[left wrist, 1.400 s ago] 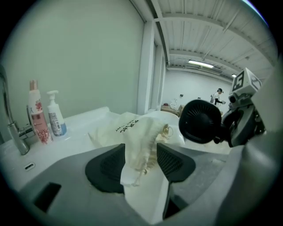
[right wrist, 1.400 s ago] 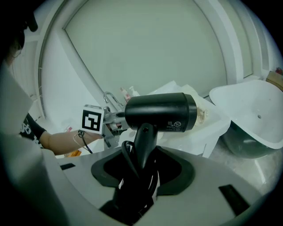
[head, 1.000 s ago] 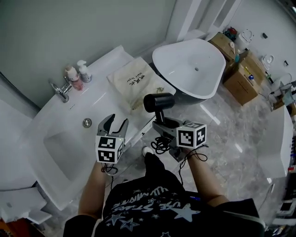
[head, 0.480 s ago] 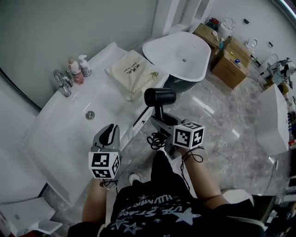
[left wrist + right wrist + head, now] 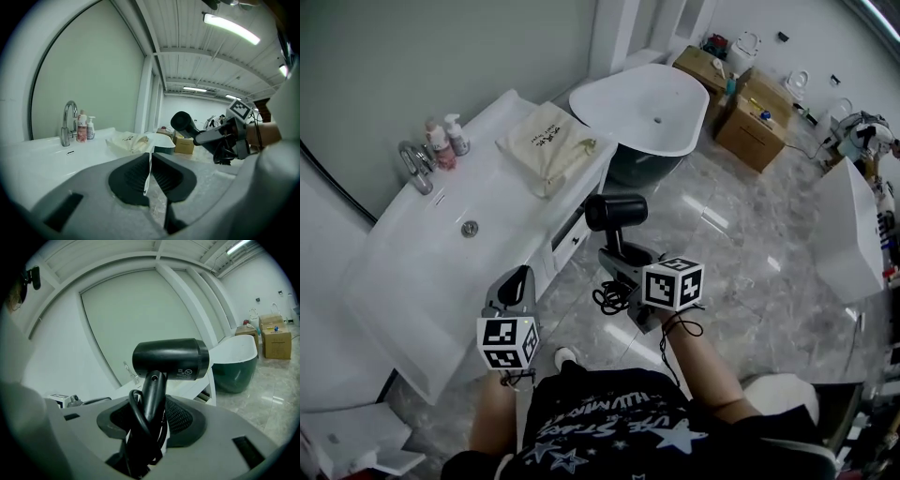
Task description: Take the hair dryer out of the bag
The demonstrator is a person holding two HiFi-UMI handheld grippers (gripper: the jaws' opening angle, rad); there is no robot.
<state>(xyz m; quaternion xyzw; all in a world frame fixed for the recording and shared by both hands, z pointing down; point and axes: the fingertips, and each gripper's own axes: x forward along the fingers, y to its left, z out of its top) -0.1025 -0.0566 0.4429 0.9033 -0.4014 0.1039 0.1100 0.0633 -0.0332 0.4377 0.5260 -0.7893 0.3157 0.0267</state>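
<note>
The black hair dryer stands upright over the floor, out of the bag. My right gripper is shut on its handle, and its coiled cord hangs beside the jaws. In the right gripper view the dryer fills the middle, its handle between the pads of my right gripper. The cream cloth bag lies flat on the counter's right end. My left gripper hangs in front of the counter edge, shut and empty. The left gripper view shows my left gripper, the bag and the dryer.
A white vanity counter holds a sink, a chrome faucet and two bottles. A white bathtub stands behind the bag. Cardboard boxes sit at the back right on the marble floor.
The left jaws have gone from open to shut. Both grippers have drawn back from the counter, the right one carrying the hair dryer along.
</note>
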